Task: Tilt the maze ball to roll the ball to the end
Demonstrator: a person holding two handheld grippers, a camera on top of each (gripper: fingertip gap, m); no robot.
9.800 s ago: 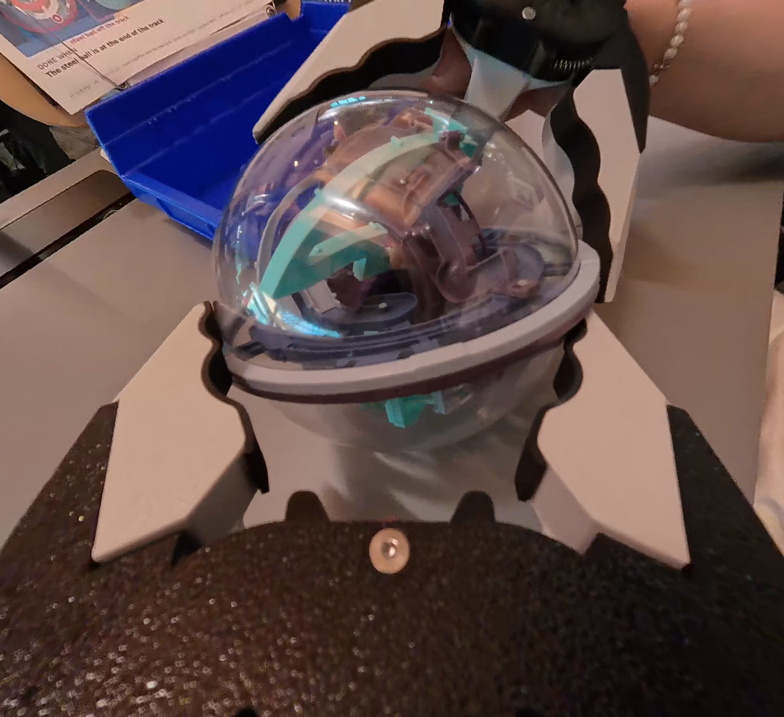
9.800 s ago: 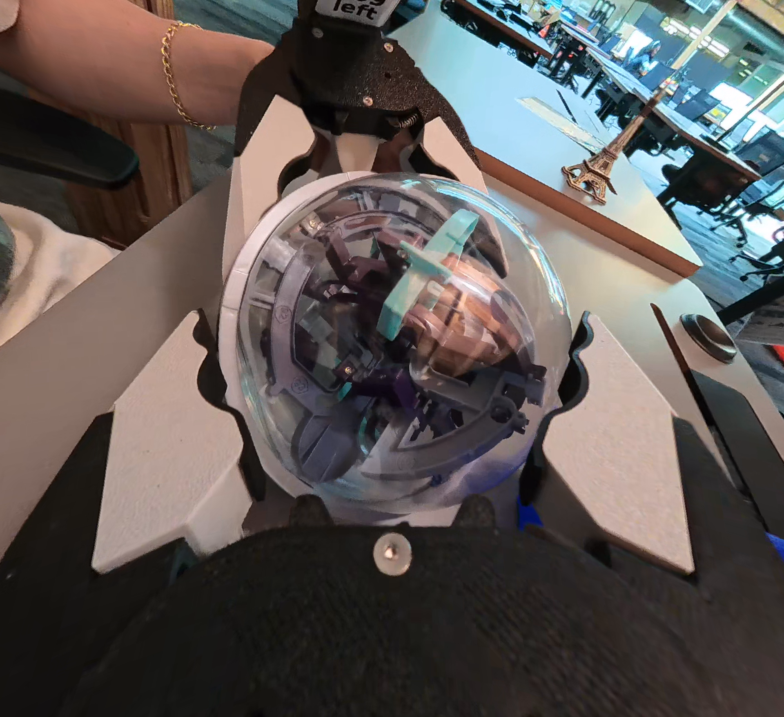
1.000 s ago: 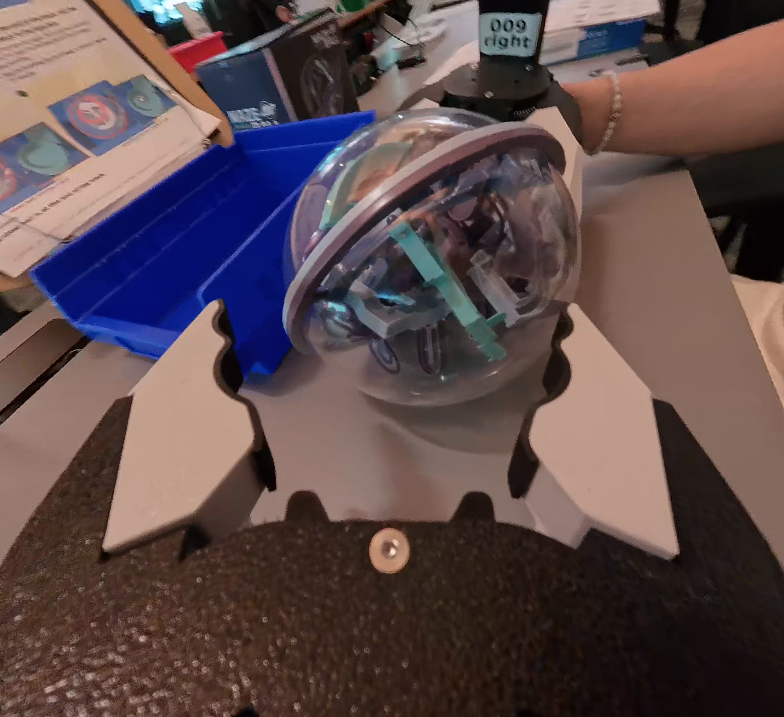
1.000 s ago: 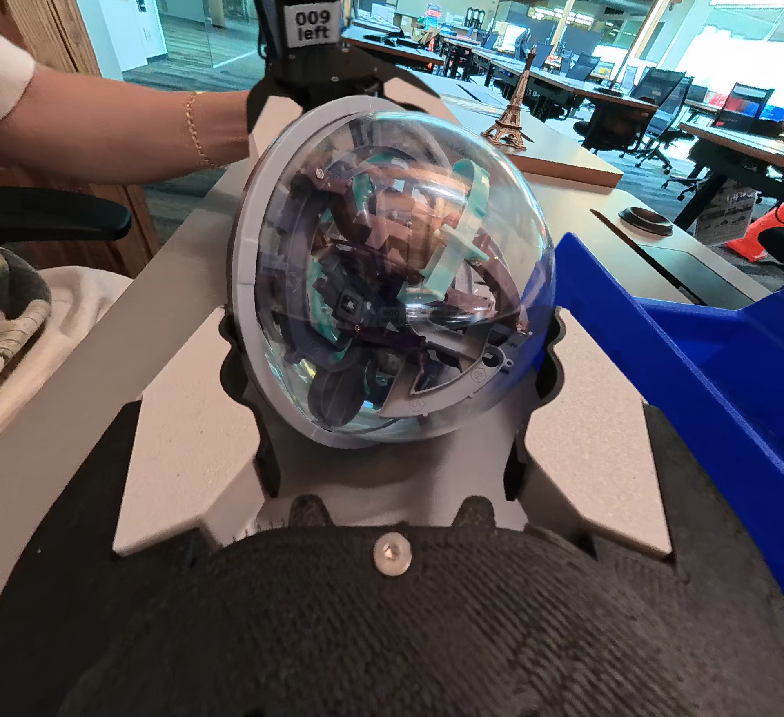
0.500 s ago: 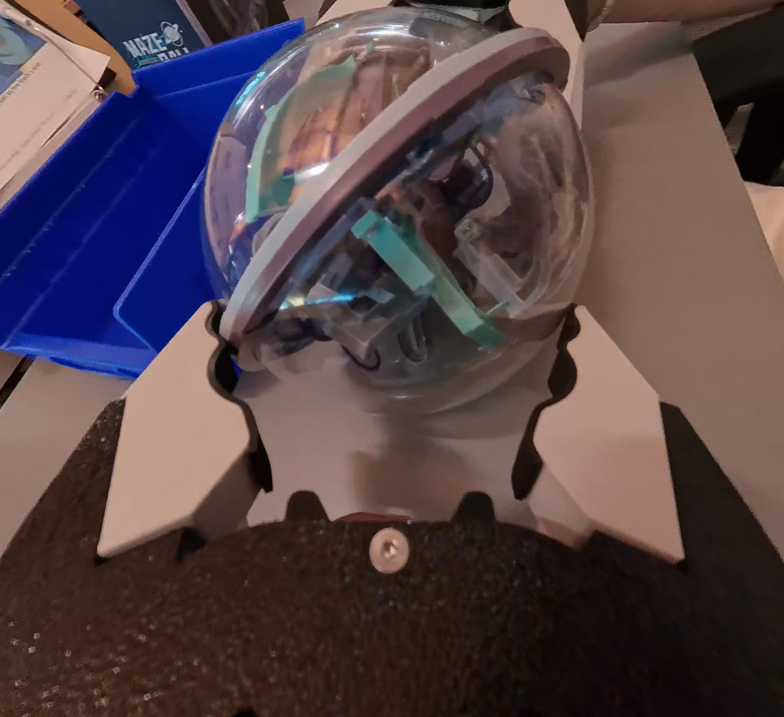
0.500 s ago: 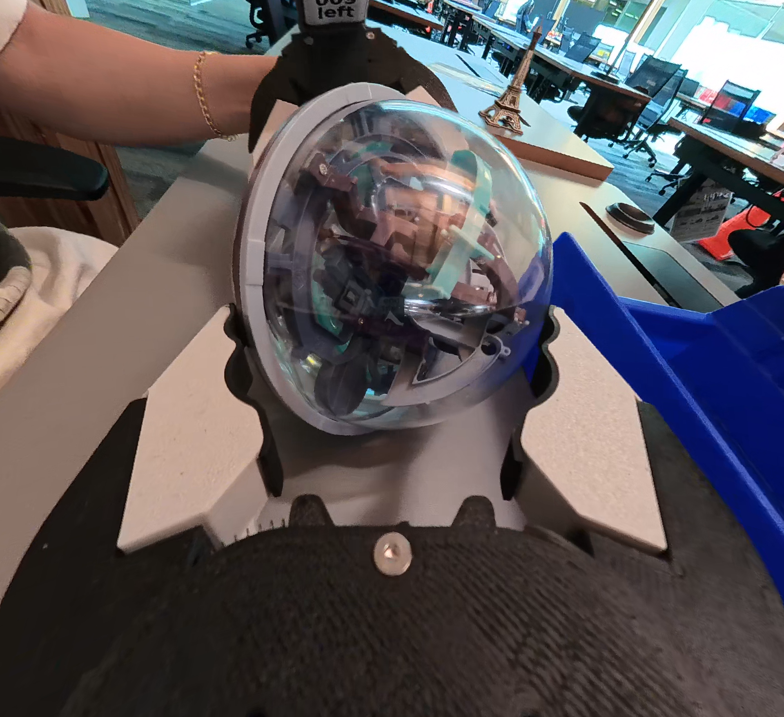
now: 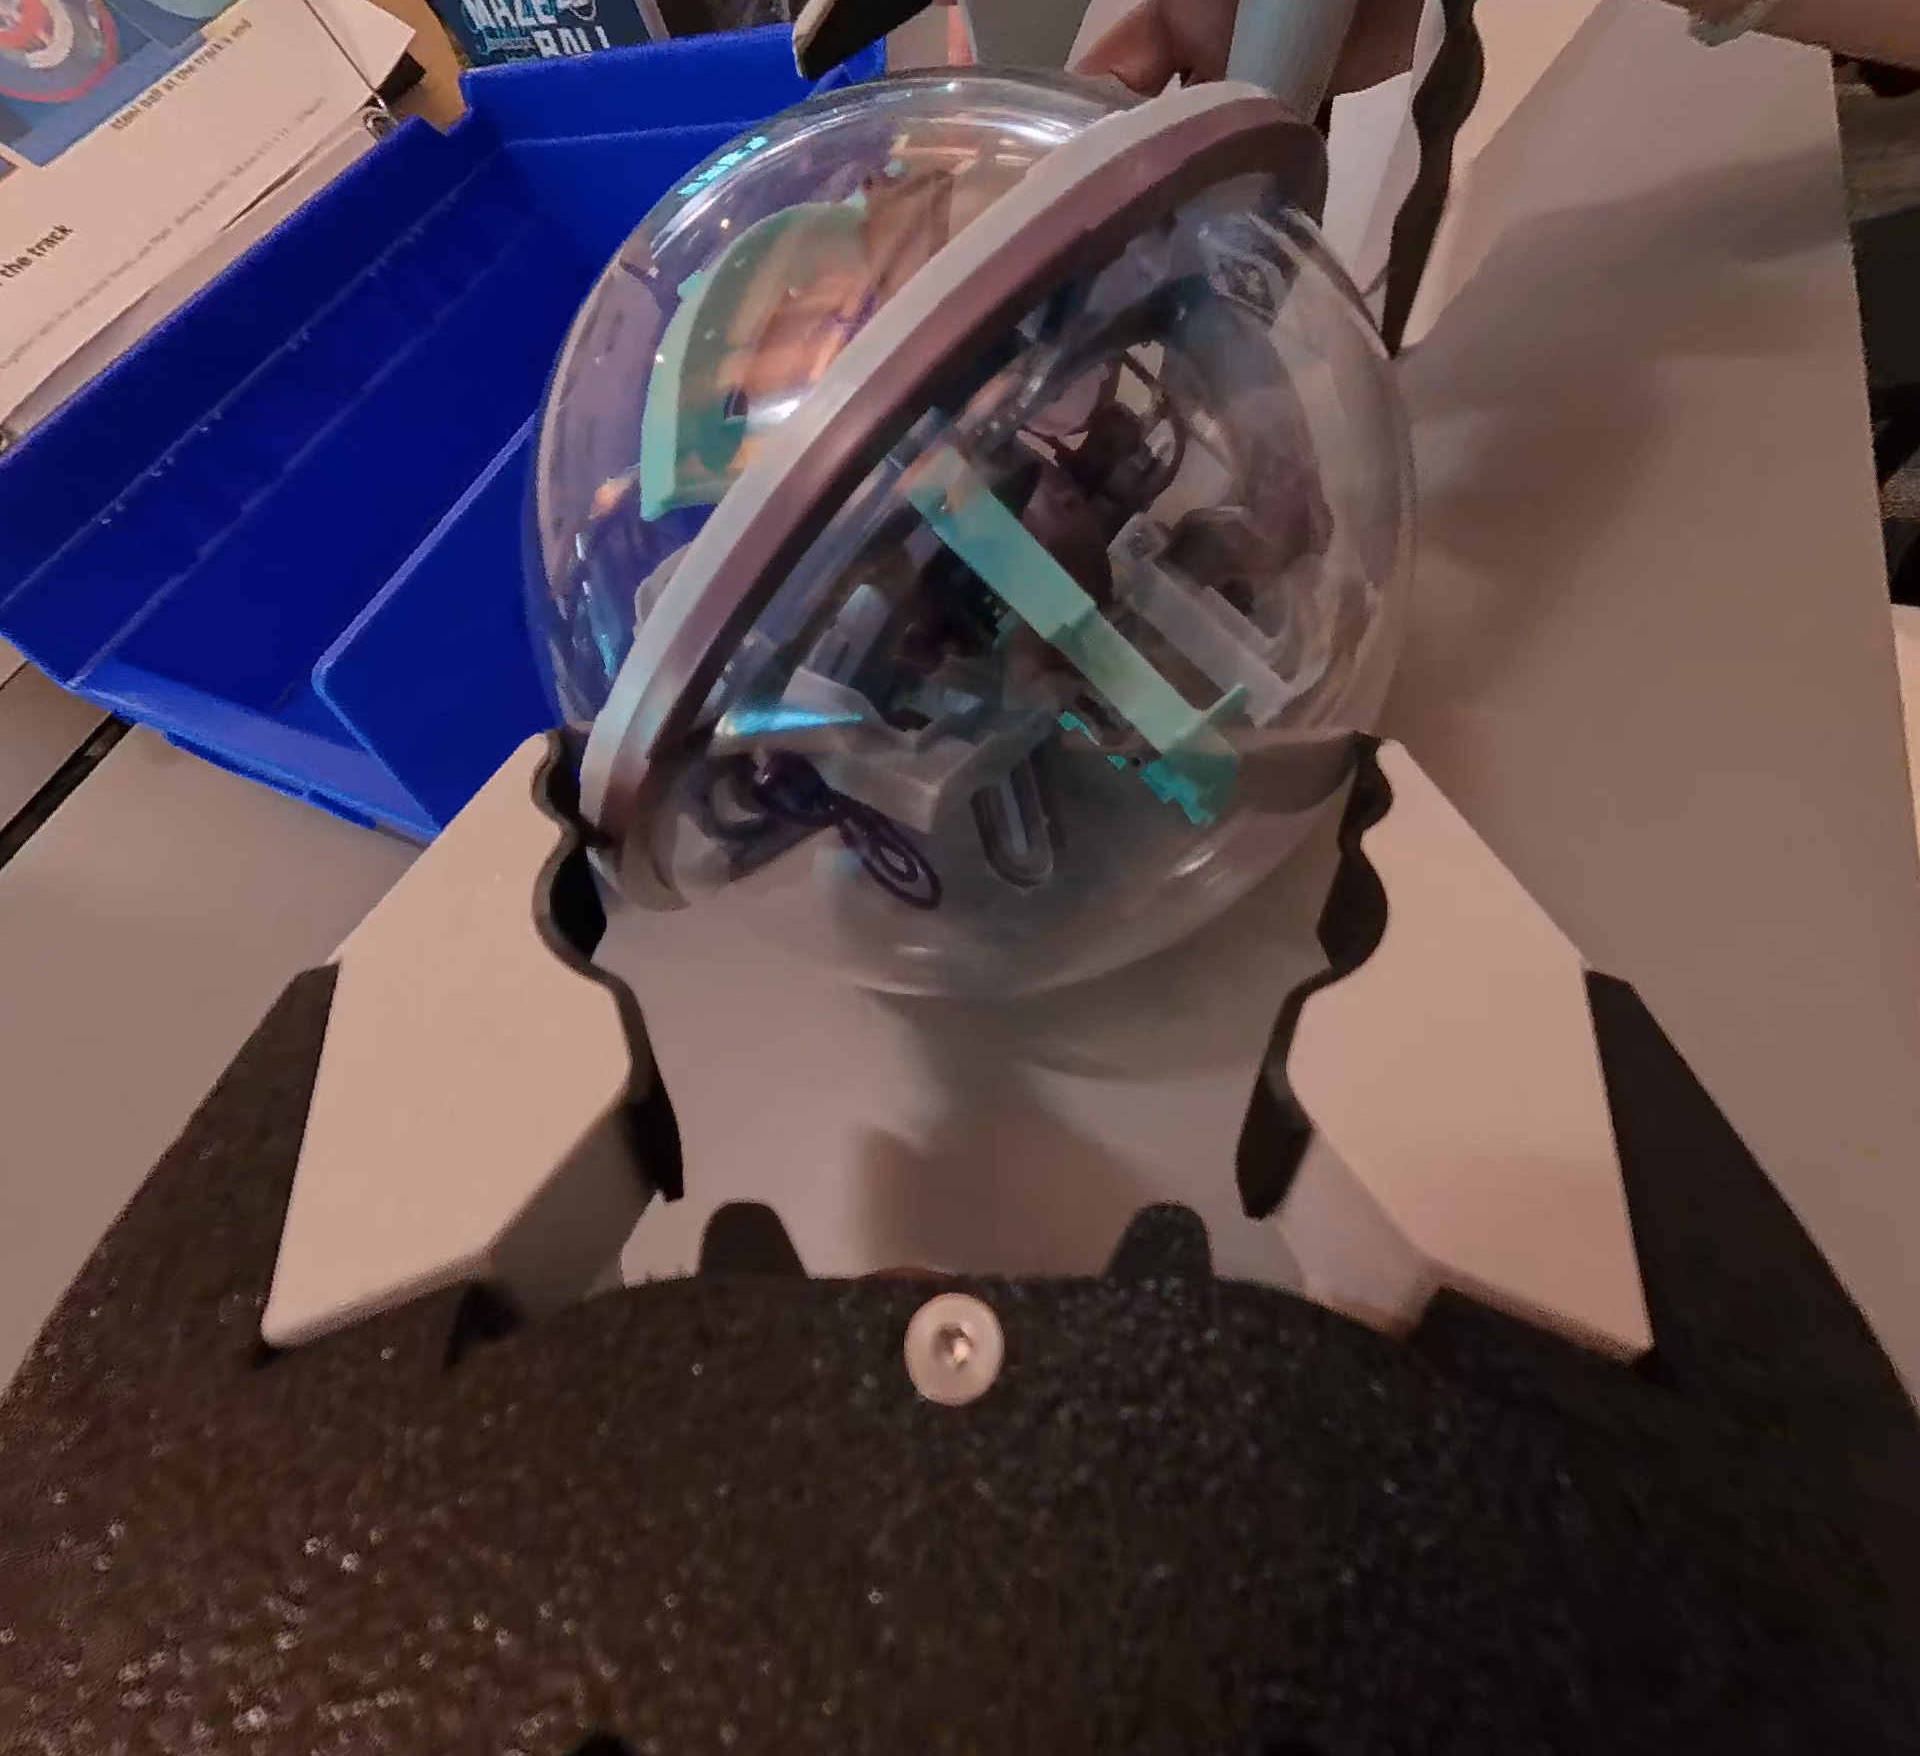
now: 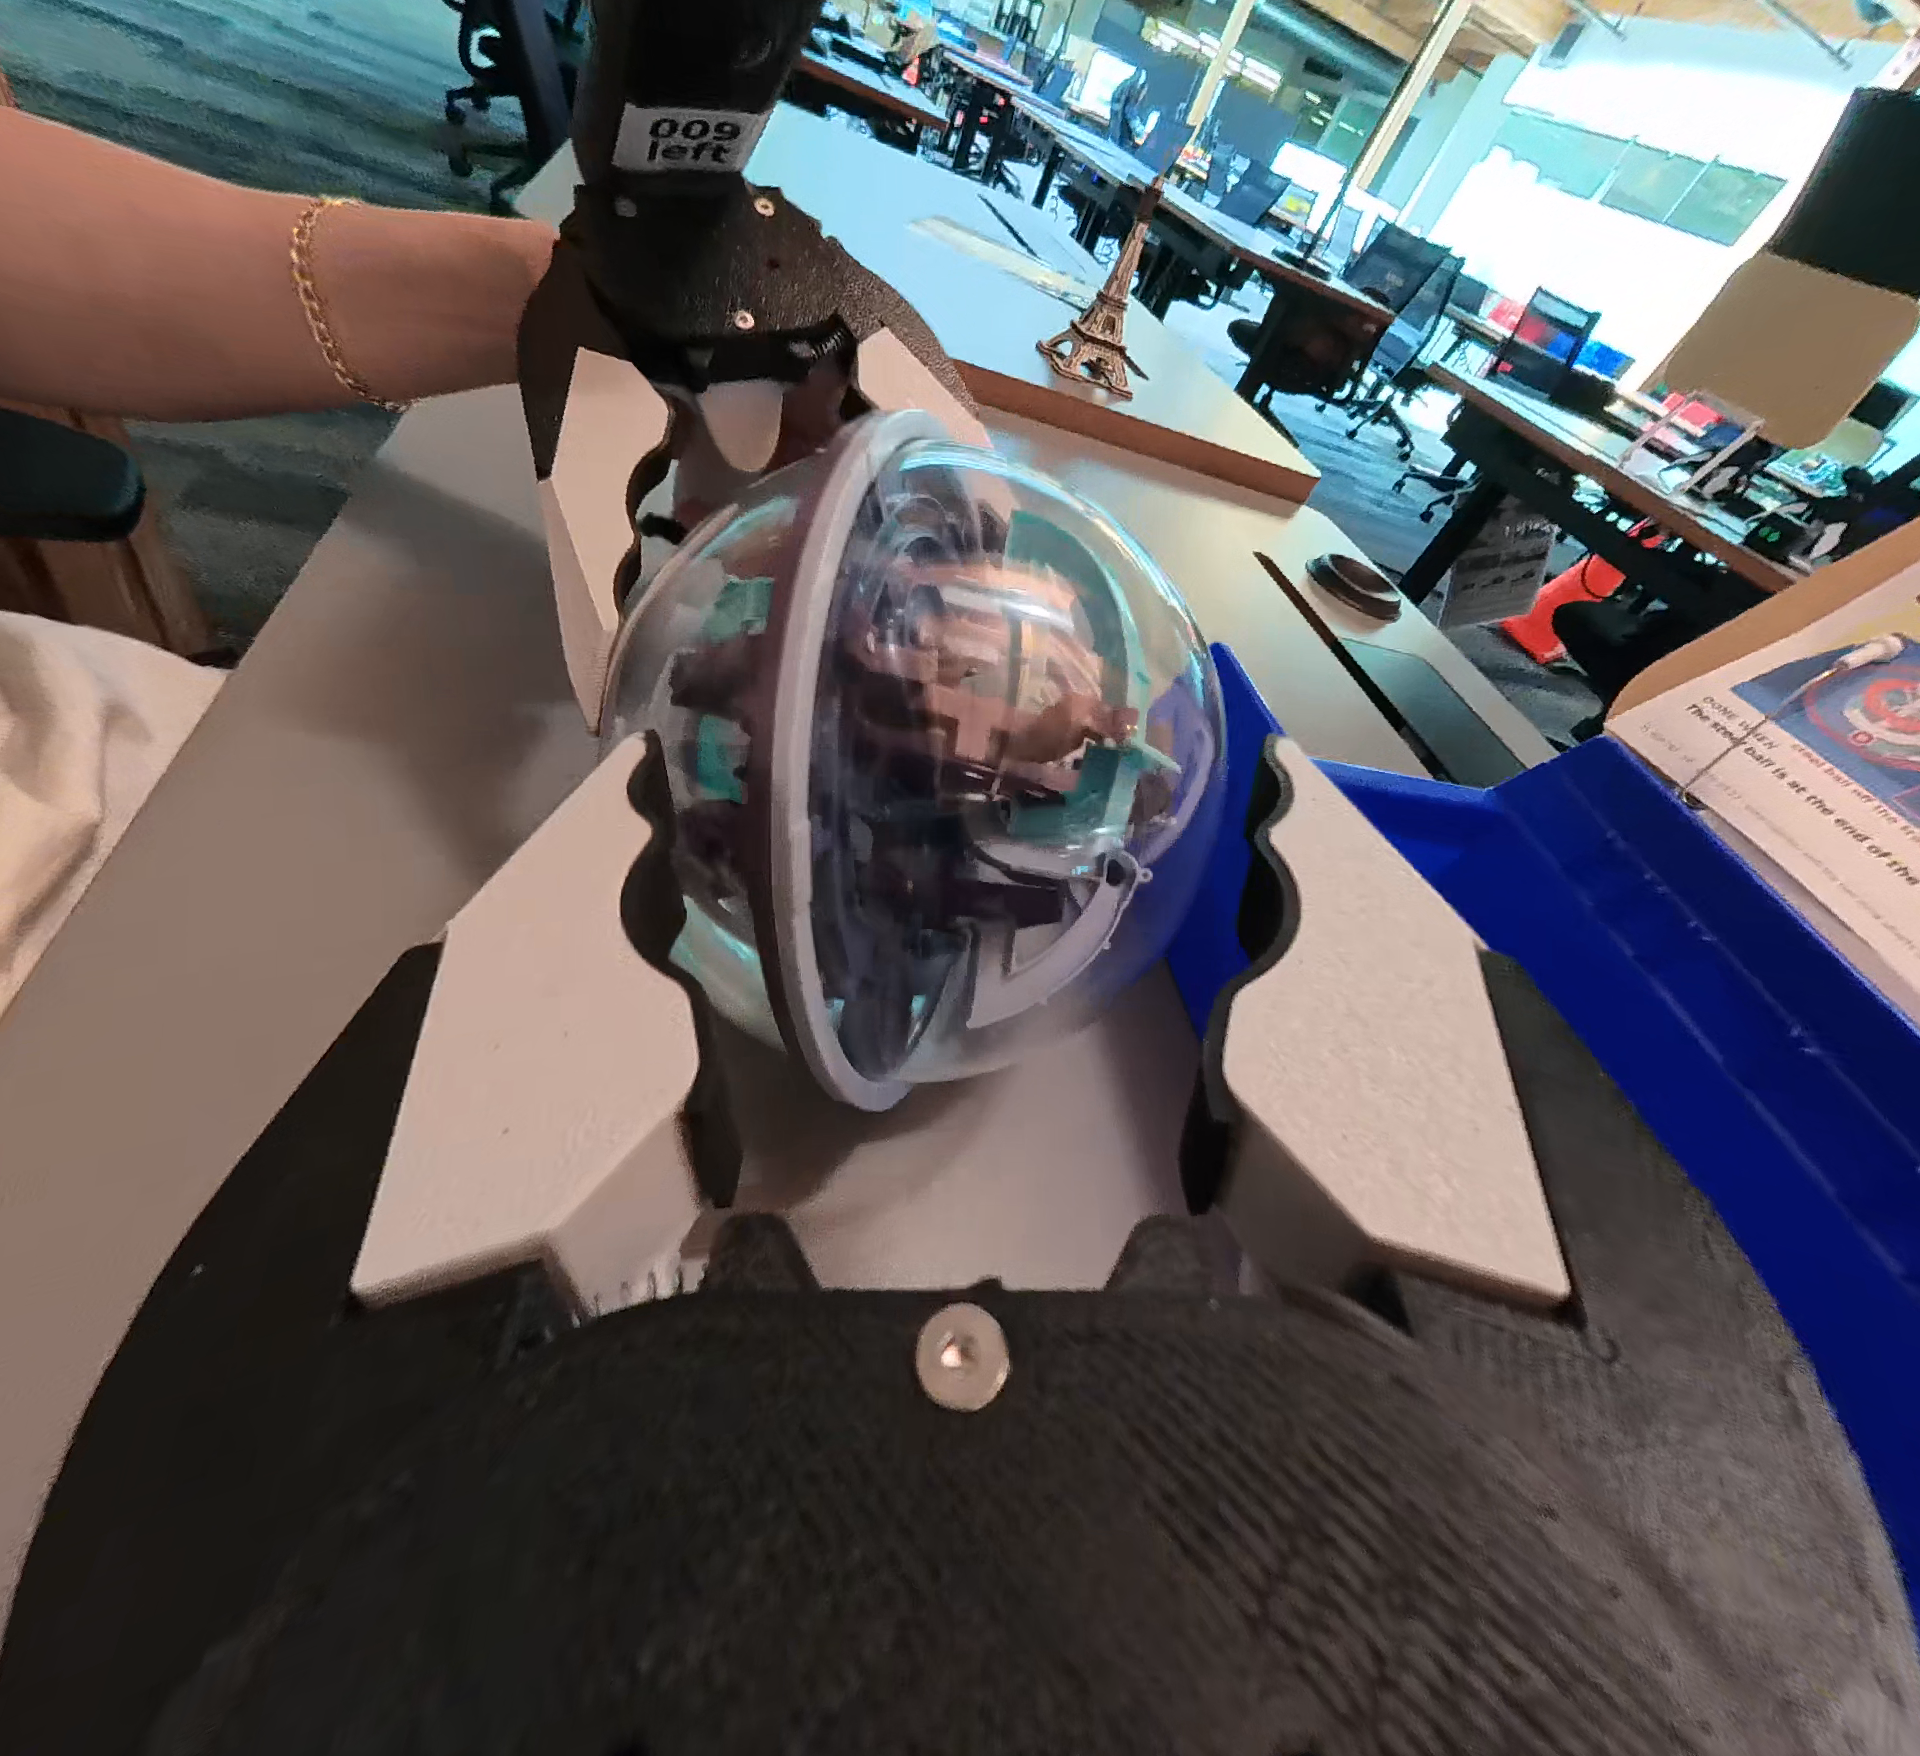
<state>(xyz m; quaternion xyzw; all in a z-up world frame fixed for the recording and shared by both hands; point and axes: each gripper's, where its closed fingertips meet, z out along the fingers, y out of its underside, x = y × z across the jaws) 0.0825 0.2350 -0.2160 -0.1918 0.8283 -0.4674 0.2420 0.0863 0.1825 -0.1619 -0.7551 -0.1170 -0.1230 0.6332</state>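
Maze ball (image 7: 966, 511) clenched btwn left tongs (image 7: 961, 833) & right tongs (image 8: 951, 859), tower figurine (image 8: 1101, 324) only in right view

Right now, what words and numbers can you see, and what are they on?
I won't read writing out; here is where it stands.
White sticker on the left tool: short print.
Dark blue box behind the bin: a logo.
Paper sheet beside the bin: printed lines, mostly tiny.
Maze ball: none visible.

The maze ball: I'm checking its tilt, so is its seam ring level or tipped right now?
Tipped. The maze ball's seam ring runs steeply diagonal in the left wrist view and almost vertical in the right wrist view.
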